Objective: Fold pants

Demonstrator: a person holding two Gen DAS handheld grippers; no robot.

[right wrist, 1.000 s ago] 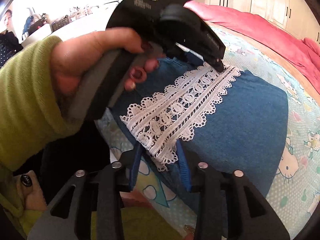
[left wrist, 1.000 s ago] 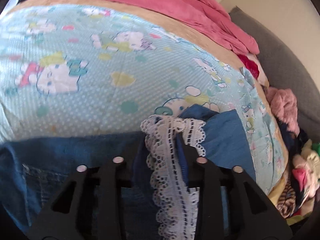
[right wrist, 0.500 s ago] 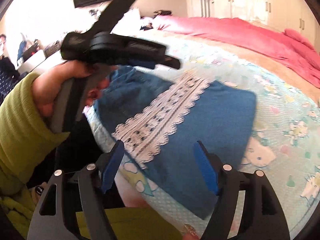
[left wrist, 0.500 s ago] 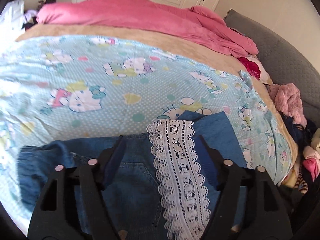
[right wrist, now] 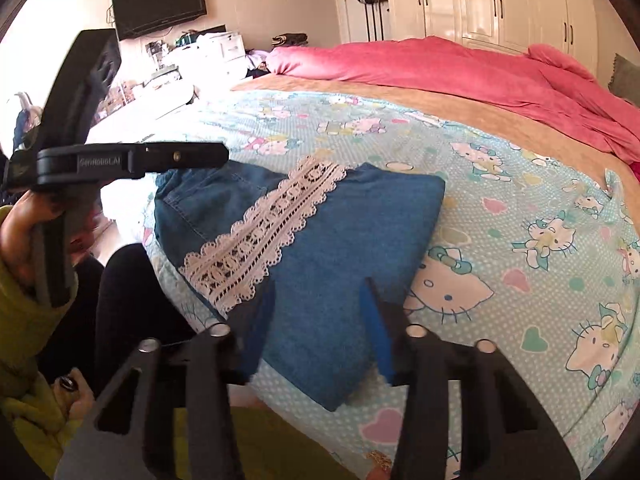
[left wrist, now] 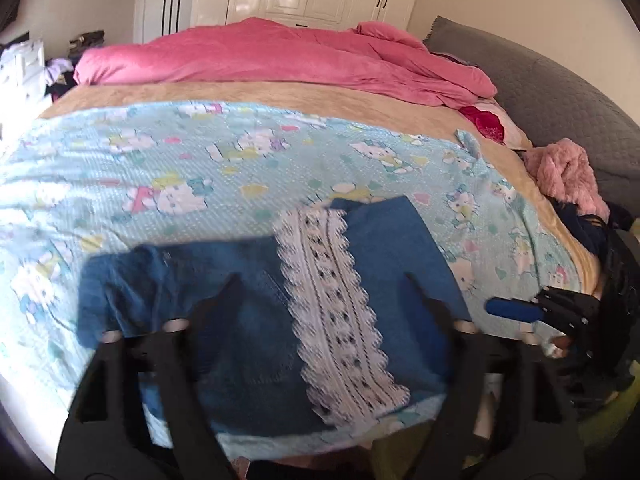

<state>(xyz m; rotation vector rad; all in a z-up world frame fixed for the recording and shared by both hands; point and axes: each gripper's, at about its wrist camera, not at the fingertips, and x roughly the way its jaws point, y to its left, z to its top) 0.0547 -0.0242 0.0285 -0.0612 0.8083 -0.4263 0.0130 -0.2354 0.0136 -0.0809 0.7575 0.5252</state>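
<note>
The blue denim pants [left wrist: 248, 320] lie folded at the near edge of the bed, with a white lace hem band [left wrist: 336, 312] across the top. They also show in the right wrist view [right wrist: 352, 232], lace band [right wrist: 260, 236] running diagonally. My left gripper [left wrist: 320, 284] is open and empty, held above the pants. My right gripper [right wrist: 318, 300] is open and empty, just above the near corner of the fold. The left gripper's body [right wrist: 120, 160] shows in the right wrist view, held in a hand above the bed's left edge.
The bed has a light blue cartoon-cat sheet [left wrist: 200, 168], a tan blanket [left wrist: 280, 96] and a pink duvet [left wrist: 300, 56] at the back. A grey headboard [left wrist: 560, 92] and a pile of clothes [left wrist: 568, 172] are on the right. Wardrobes [right wrist: 500, 0] stand behind.
Both grippers opened and let go of the lace hem, then pulled back and up. The pants now lie folded flat on the sheet.
</note>
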